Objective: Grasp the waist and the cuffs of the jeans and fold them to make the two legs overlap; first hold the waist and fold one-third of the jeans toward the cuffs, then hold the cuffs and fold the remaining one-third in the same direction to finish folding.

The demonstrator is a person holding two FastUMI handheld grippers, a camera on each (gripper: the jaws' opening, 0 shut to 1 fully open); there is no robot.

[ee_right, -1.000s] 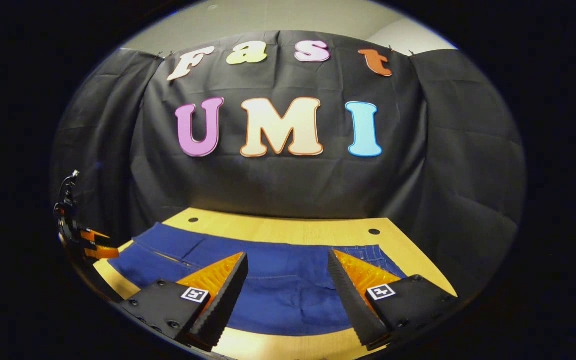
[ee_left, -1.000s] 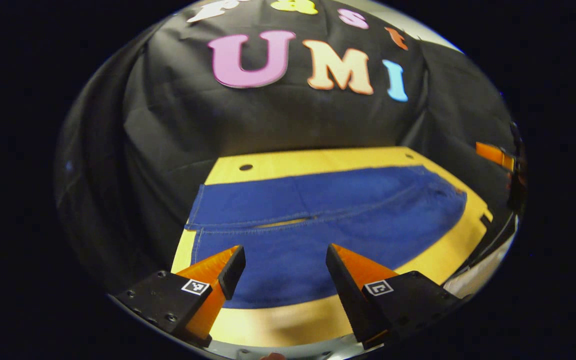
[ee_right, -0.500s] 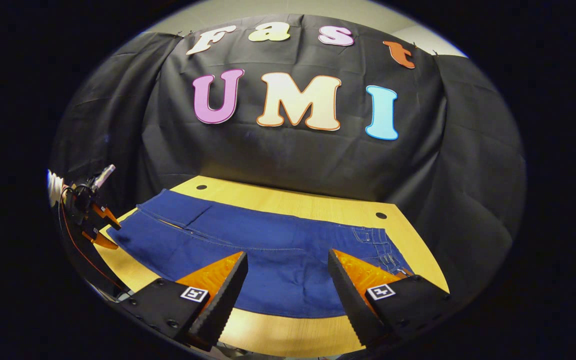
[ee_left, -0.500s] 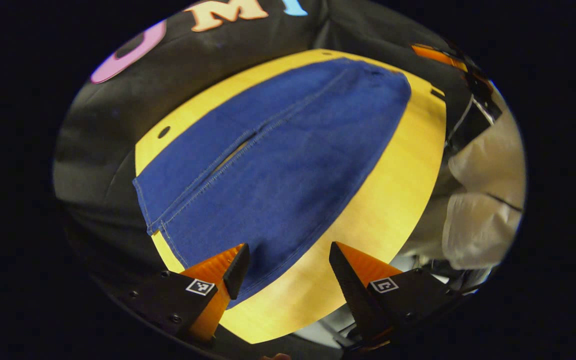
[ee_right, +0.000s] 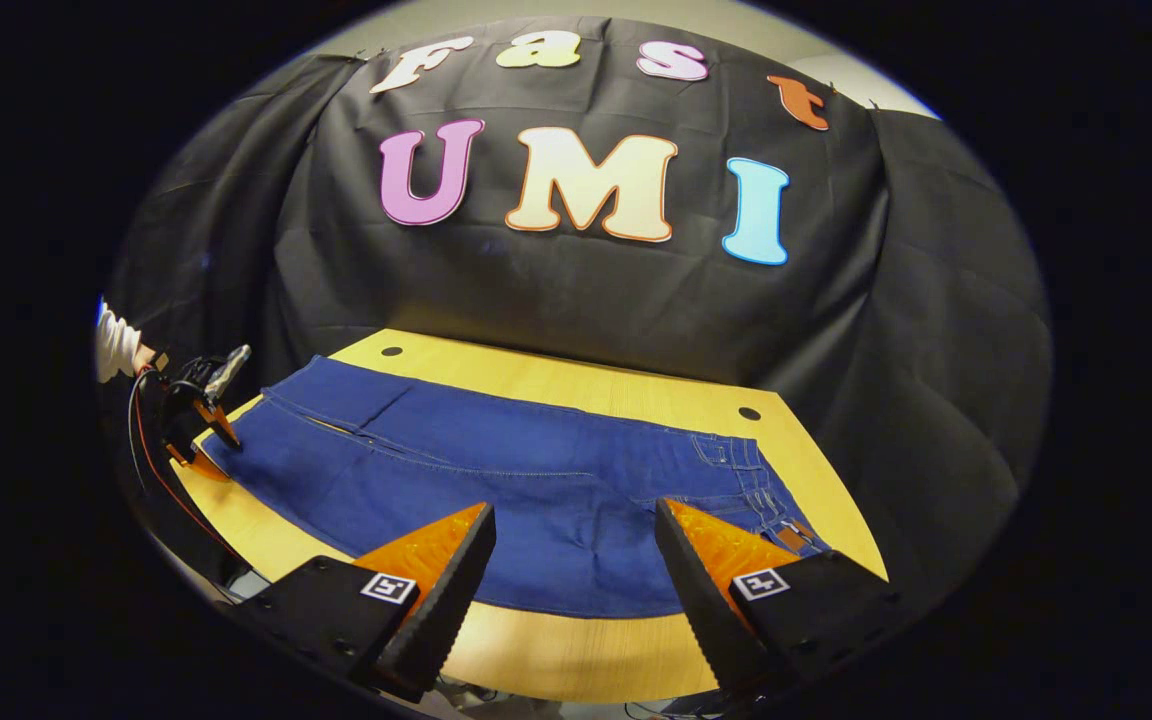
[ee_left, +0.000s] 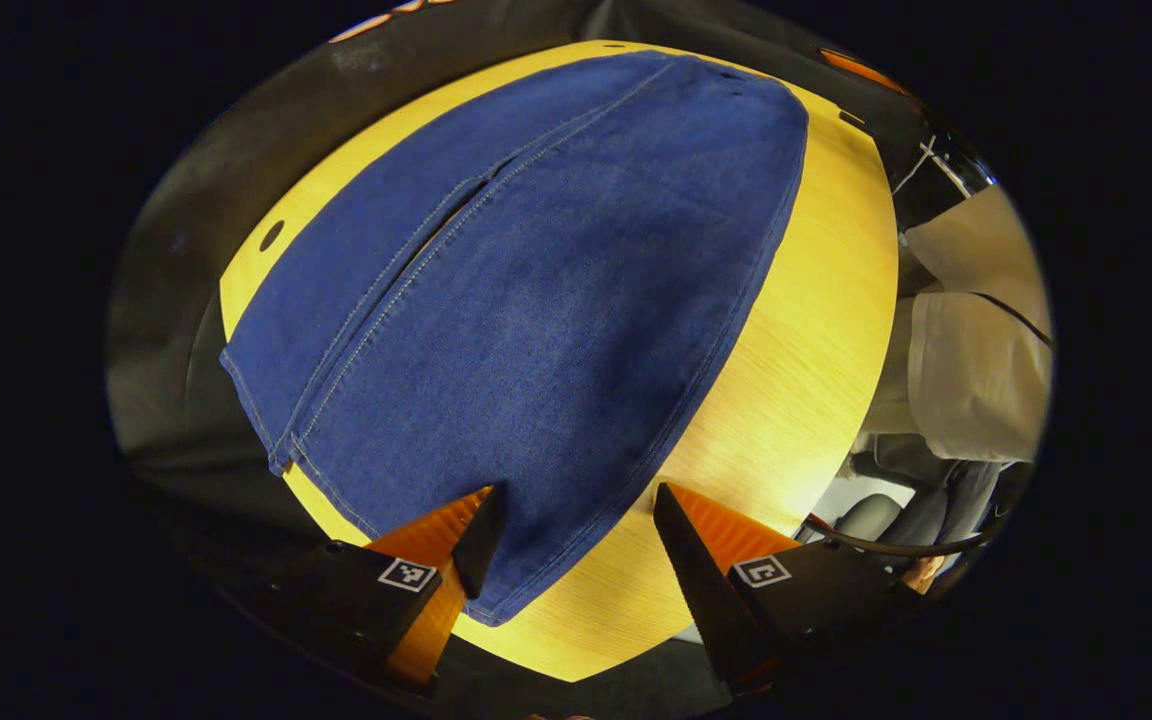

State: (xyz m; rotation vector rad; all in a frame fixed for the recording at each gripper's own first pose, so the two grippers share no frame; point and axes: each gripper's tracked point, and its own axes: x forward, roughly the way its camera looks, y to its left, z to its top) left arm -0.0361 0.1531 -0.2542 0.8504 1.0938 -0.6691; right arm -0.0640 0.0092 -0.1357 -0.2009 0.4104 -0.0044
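Blue jeans (ee_left: 536, 300) lie flat and spread out on a yellow wooden table (ee_left: 796, 350), both legs side by side. In the left gripper view my left gripper (ee_left: 576, 535) hovers open just above the near leg's cuff corner (ee_left: 496, 610), nothing between its fingers. In the right gripper view the jeans (ee_right: 496, 480) stretch across the table (ee_right: 576, 650), waist with belt loops (ee_right: 746, 480) at the right. My right gripper (ee_right: 576, 560) stands open above the near edge by the waist. The left gripper (ee_right: 201, 415) shows small at the cuff end.
The table has round holes near its back corners (ee_right: 392, 352) (ee_right: 749, 413). Black cloth hangs behind and beside the table. A person's pale sleeve (ee_left: 976, 370) shows at the right of the left gripper view, and a sleeve (ee_right: 116, 345) at the far left of the right gripper view.
The left gripper has tilted downward and dropped closer to the near leg's cuff. The right gripper has risen a little, so more of the table and waist shows. Both stayed open.
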